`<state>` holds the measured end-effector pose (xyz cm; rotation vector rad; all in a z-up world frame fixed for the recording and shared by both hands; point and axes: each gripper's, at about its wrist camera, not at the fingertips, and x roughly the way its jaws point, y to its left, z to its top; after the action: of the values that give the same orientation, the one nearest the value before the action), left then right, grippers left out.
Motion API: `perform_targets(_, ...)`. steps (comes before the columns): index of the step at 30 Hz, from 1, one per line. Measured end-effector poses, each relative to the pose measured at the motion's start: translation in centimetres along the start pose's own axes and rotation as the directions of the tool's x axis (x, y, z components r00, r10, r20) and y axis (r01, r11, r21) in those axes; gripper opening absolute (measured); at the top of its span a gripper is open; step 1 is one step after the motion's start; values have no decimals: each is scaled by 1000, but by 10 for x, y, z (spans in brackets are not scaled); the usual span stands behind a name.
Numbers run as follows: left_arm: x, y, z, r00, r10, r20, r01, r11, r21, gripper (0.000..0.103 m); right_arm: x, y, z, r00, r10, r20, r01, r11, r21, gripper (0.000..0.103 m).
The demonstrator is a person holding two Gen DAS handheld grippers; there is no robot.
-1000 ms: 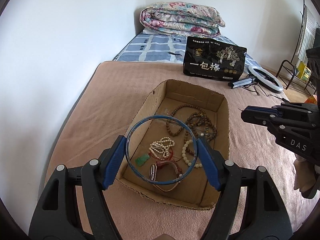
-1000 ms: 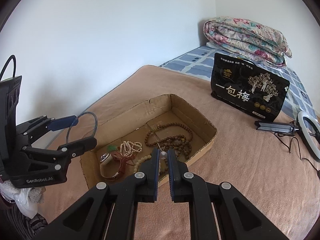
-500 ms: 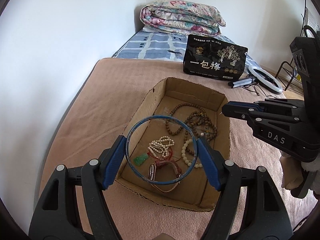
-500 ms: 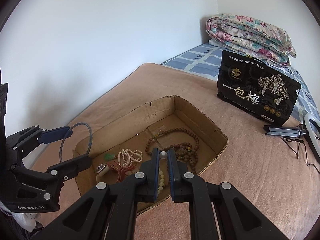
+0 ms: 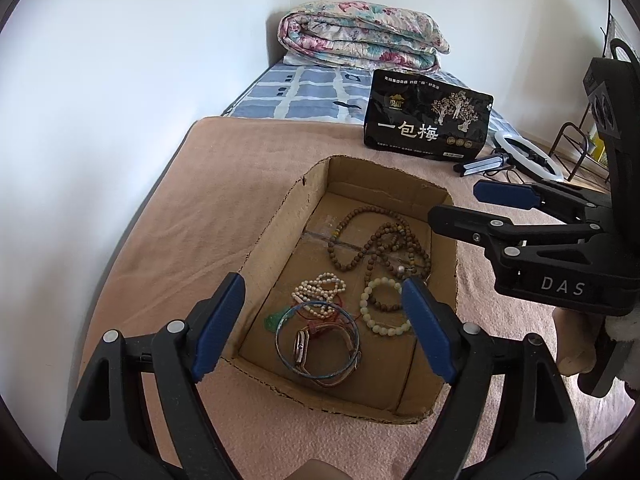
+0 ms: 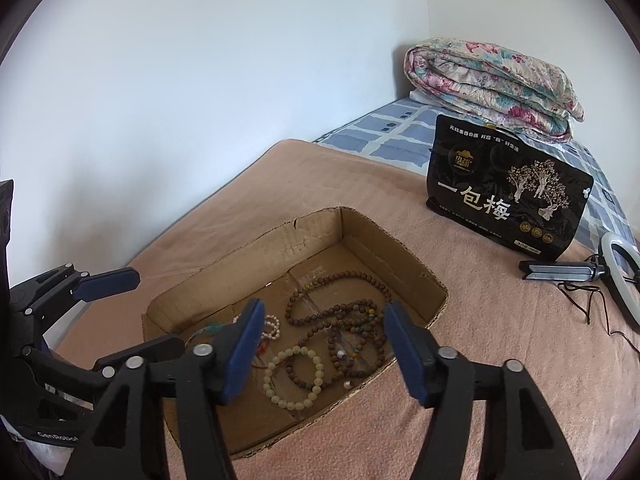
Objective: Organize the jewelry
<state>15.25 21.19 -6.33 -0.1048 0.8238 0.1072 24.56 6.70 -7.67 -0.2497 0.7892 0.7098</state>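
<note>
A shallow cardboard box [image 5: 276,220] [image 6: 260,248] sits on the tan blanket. My left gripper [image 5: 322,320] hovers over its near end; the jaws are opening and hold nothing. Below it a thin blue bangle [image 5: 316,340] lies on a red-strapped watch [image 5: 304,346]. Also inside are brown bead strands [image 5: 376,244] [image 6: 340,316], a pale bead bracelet [image 5: 384,312] [image 6: 296,376], a small pearl bracelet [image 5: 320,284] and a green pendant [image 5: 272,320]. My right gripper [image 6: 324,320] [image 5: 476,206] hangs over the box's right side, its jaws opening with nothing between them.
A black snack bag [image 5: 428,124] [image 6: 504,196] stands behind the box. A ring light with its cable [image 5: 528,156] [image 6: 620,276] lies to its right. A folded floral quilt [image 5: 360,40] is at the bed's far end. A white wall runs along the left edge.
The blue bangle has left my left gripper and now lies in the box on the watch. The left jaws have spread wider. The right gripper went from shut to open.
</note>
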Motion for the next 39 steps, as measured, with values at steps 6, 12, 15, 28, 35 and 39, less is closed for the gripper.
perform_targets(6, -3, -2, -1, 1000, 2, -5, -2, 1000, 0, 83, -10, -3, 1, 1000, -20, 19, 19, 1000, 10, 84)
perform_targets(12, -16, -4, -1, 1000, 5, 16, -5, 1000, 0, 83, -22, -5, -2, 999, -28, 24, 27, 999, 23, 85)
perform_targets(15, -27, -6, -1, 999, 6, 33, -6, 1000, 5, 83, -32, -5, -4, 999, -31, 30, 31, 999, 24, 85)
perform_targets(28, -76, -27, -3, 996, 0, 94, -1, 1000, 18, 83, -98, -3, -18, 992, -76, 100, 72, 996, 46, 102)
perform_targets(35, -101, -34, -12, 991, 11, 134, -14, 1000, 21, 91, -128, -8, -31, 988, -107, 110, 102, 994, 50, 103)
perform_targets(39, -115, -38, -18, 987, 23, 161, -25, 1000, 6, 96, -142, -9, -42, 986, -121, 113, 115, 992, 56, 103)
